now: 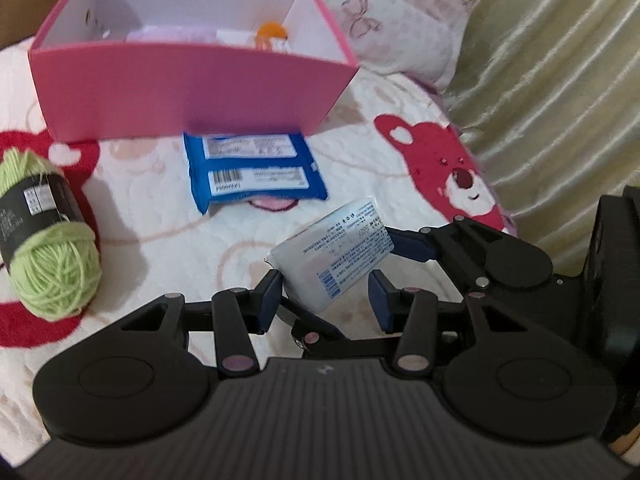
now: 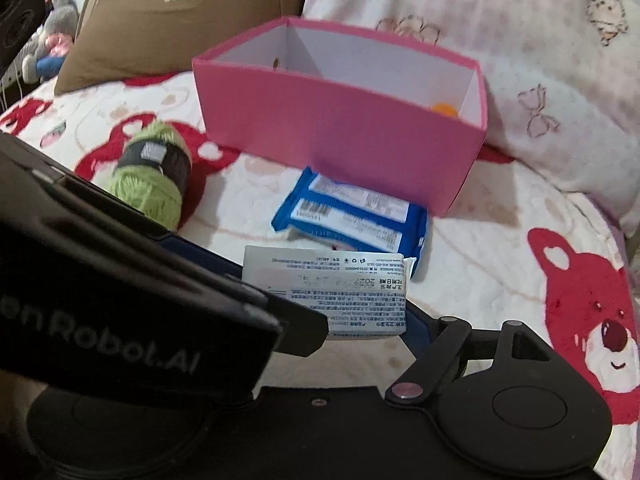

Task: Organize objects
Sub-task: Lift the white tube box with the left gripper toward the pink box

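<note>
Two grippers meet on one white packet (image 1: pixel 332 256), which is lifted clear of the bear-print bedspread (image 1: pixel 460 176), in front of the pink box (image 1: pixel 188 92). The right gripper (image 2: pixel 328 320) spans the packet lengthwise with its jaws wide, one pad pressed against the packet's end; the other pad is hidden in its own view and seems to run under the packet in the left wrist view. The left gripper (image 1: pixel 324 296) brackets the same packet with its jaws only narrowly apart: one pad touches a corner, the other looks just clear, so it probably carries no weight.

This looks like a handover, with the packet bound for the box, where an orange item (image 1: pixel 272 32) already lies. Next, the left jaws need to back away without snagging the wrapper, then the right hand must carry the packet over the near wall. A blue packet (image 1: pixel 252 168) and green yarn (image 1: pixel 52 240) wait on the bed.
</note>
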`<state>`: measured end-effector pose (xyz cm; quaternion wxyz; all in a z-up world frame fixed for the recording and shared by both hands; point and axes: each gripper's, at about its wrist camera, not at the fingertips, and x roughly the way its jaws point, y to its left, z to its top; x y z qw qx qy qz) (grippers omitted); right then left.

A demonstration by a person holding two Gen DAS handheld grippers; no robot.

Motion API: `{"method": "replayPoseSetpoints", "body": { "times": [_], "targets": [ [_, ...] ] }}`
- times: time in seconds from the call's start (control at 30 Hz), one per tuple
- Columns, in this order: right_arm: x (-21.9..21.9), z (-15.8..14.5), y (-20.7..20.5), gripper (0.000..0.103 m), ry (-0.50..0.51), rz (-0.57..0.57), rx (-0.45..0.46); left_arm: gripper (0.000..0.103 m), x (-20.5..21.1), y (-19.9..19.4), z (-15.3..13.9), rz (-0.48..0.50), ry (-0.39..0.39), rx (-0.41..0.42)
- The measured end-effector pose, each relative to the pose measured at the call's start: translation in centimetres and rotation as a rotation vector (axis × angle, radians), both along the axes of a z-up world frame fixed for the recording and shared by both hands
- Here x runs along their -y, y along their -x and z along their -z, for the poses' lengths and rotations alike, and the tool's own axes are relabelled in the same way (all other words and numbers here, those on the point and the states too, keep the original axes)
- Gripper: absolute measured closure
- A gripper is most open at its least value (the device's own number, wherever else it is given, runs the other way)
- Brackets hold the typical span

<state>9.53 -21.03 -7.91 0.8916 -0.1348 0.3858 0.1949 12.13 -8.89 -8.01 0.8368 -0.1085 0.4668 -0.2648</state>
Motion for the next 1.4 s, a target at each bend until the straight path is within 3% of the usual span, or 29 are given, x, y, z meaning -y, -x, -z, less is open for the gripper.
{"method": "replayPoseSetpoints", "body": {
  "times": [0.13, 0.43, 0.6, 0.73, 1.2, 1.4],
  "targets": [
    [-0.2, -1.0, 0.9, 0.020, -0.002, 0.017, 0.049, 0.058, -0.8, 0.3, -1.1, 0.007, 0.030, 0.007],
    [-0.5, -3.8, 1.9, 0.013, -0.080, 0.048, 0.013, 0.058, -2.1, 0.9, -3.6, 0.027, 0.053, 0.007],
    [-1.2, -5.4, 2.5, 0.010, -0.070, 0.035, 0.040, 0.056, -3.3, 0.5, -4.5, 0.009, 0.123, -0.021],
    [-1.6, -6.8, 2.2, 0.010, -0.061, 0.010, 0.054, 0.056, -4.0, 0.2, -6.4, 0.007, 0.132, 0.022],
    [-1.1, -12.7, -3.2, 0.012, -0.235, -0.034, 0.030, 0.054, -4.7, -5.4, -12.7, 0.013, 0.042, 0.039],
    [-0.5, -14.1, -6.5, 0.018, -0.287, -0.044, 0.006, 0.054, -5.0, -9.1, -13.7, -0.020, 0.053, -0.003]
  ]
}}
